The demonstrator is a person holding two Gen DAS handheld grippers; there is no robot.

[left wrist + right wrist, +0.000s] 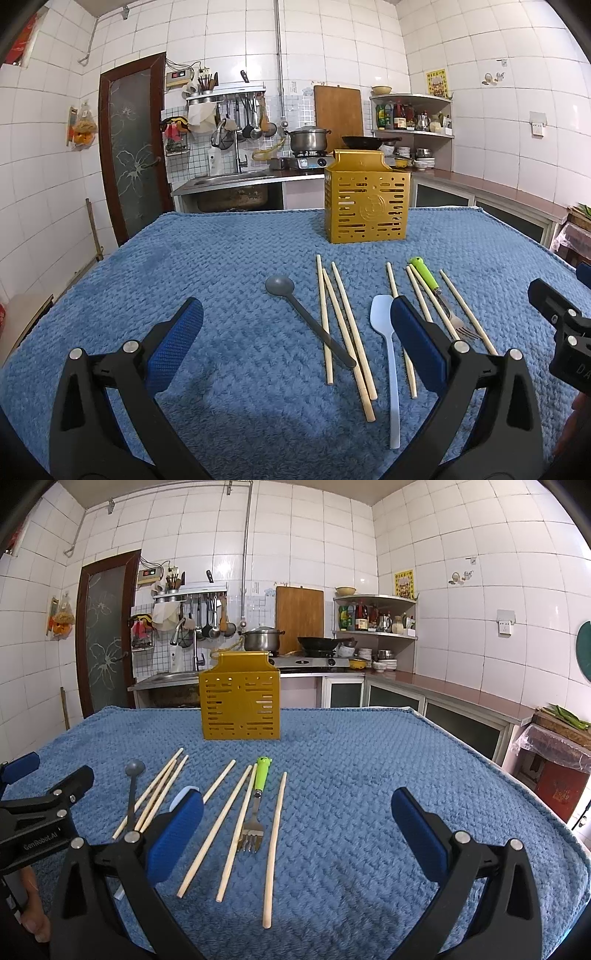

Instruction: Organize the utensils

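while the blue blanket is covering the whole table, the yellow slotted holder is standing upright at its far side, and every utensil is lying loose on the cloth between that holder and the two hand-held tools.

the left gripper is hovering low with its jaws spread wide and holding nothing; the right gripper is doing the same, also empty.

the chopsticks are lying scattered in two loose groups, their long axes running roughly away from the grippers toward the holder, so a pinch across the shaft looks like the natural grasp. the pale blue spoon is lying just beside the left gripper's right finger, handle pointing back toward the camera. the grey spoon is slanting across two chopsticks (its handle is resting on them), straight ahead of the left gripper, which seems nearer to it.

the green-handled fork is lying with tines toward the right gripper, between chopsticks and ahead of its left finger, so the right hand looks better placed for it.
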